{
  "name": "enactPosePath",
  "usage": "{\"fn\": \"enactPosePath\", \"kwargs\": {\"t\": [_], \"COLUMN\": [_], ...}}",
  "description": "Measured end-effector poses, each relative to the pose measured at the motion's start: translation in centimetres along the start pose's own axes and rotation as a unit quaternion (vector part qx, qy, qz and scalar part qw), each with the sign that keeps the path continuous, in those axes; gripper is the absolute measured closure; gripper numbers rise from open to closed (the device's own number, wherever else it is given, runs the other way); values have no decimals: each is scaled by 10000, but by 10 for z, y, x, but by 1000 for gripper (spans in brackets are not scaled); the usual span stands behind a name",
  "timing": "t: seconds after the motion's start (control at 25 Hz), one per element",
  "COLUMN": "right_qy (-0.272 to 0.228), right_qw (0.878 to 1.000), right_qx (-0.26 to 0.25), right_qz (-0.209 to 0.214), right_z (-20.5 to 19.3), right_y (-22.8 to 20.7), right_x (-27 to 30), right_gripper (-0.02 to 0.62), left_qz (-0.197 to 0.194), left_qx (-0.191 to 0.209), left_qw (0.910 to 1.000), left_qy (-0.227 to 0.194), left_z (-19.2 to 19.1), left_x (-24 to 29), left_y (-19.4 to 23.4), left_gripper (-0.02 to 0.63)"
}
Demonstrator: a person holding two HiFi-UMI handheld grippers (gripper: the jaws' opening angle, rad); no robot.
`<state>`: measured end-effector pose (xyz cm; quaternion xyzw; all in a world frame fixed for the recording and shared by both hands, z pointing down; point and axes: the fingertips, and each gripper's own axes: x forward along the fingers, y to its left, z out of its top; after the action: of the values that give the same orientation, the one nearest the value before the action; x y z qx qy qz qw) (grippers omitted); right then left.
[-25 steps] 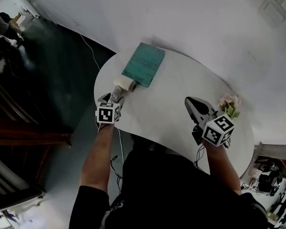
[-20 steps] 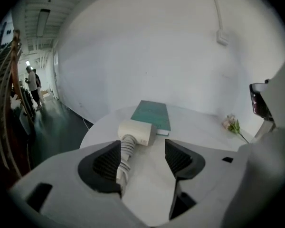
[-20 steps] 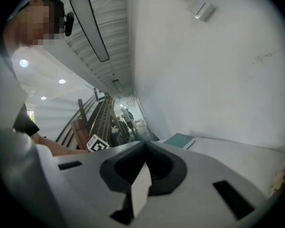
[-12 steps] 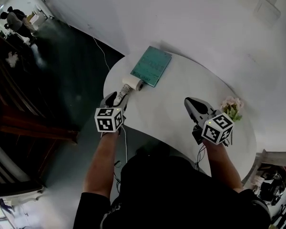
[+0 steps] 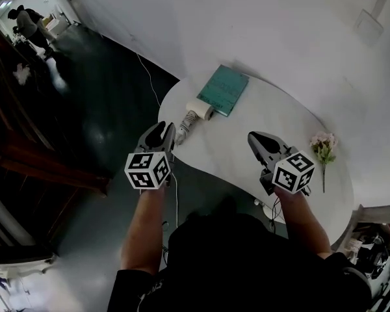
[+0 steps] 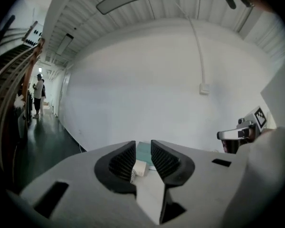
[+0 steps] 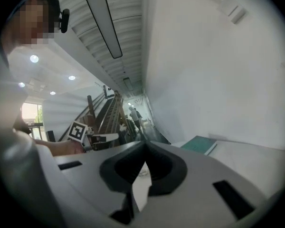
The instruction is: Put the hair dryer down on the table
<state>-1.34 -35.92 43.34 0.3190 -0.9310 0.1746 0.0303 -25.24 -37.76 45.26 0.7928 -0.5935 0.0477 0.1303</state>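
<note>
Withdrawn left gripper (image 6: pixel 142 148), fingers closing empty; cream hair dryer (image 5: pixel 194 114) lies flat; right gripper (image 7: pixel 144 151) fingers together.

Grey grippers (image 5: pixel 159 130) (image 5: pixel 255 138), b/w marker cubes (image 5: pixel 147 169), blk short-sleeve top (image 5: pixel 247 265)

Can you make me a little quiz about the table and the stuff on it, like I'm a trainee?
1. True or false: the hair dryer lies on the table next to the teal book.
2. What lies at the table's right end? A flowers B cup C phone
3. Fill in: the right gripper has its jaws ____.
Key: 1 true; 2 A; 3 shut.
</note>
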Motion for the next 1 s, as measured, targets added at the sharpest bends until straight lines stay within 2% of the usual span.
{"fn": "enactPosePath", "kwargs": {"t": [0.12, 0.28, 0.4, 0.52, 0.64, 0.88, 1.0], "right_qy": [24, -95, -68, -11, -85, -426, -552], "right_qw": [9998, 9994, 9985, 9969, 9969, 9953, 9946], "right_qx": [-196, -334, -531, -743, -774, -850, -838], "right_qz": [77, -7, 143, 248, 122, -192, -277], "right_z": [-3, -2, -8, -13, -11, 6, 10], "right_y": [45, 98, 144, 174, 185, 182, 171], "right_x": [15, 28, 34, 34, 27, 3, -10], "right_gripper": [589, 590, 591, 591, 591, 591, 591], "left_qz": [18, -50, -425, -684, -714, -1111, -1052], "left_qx": [-78, 1, 31, 132, 158, 308, 418], "left_qw": [9997, 9990, 9984, 9962, 9942, 9881, 9865], "left_qy": [-251, -434, -371, -515, -786, -1017, -1187], "left_z": [3, 1, -8, -7, 2, 21, 29], "left_x": [-34, -76, -102, -118, -130, -140, -147], "left_y": [20, 46, 49, 45, 42, 16, 6], "left_gripper": [590, 597, 597, 597, 598, 598, 598]}}
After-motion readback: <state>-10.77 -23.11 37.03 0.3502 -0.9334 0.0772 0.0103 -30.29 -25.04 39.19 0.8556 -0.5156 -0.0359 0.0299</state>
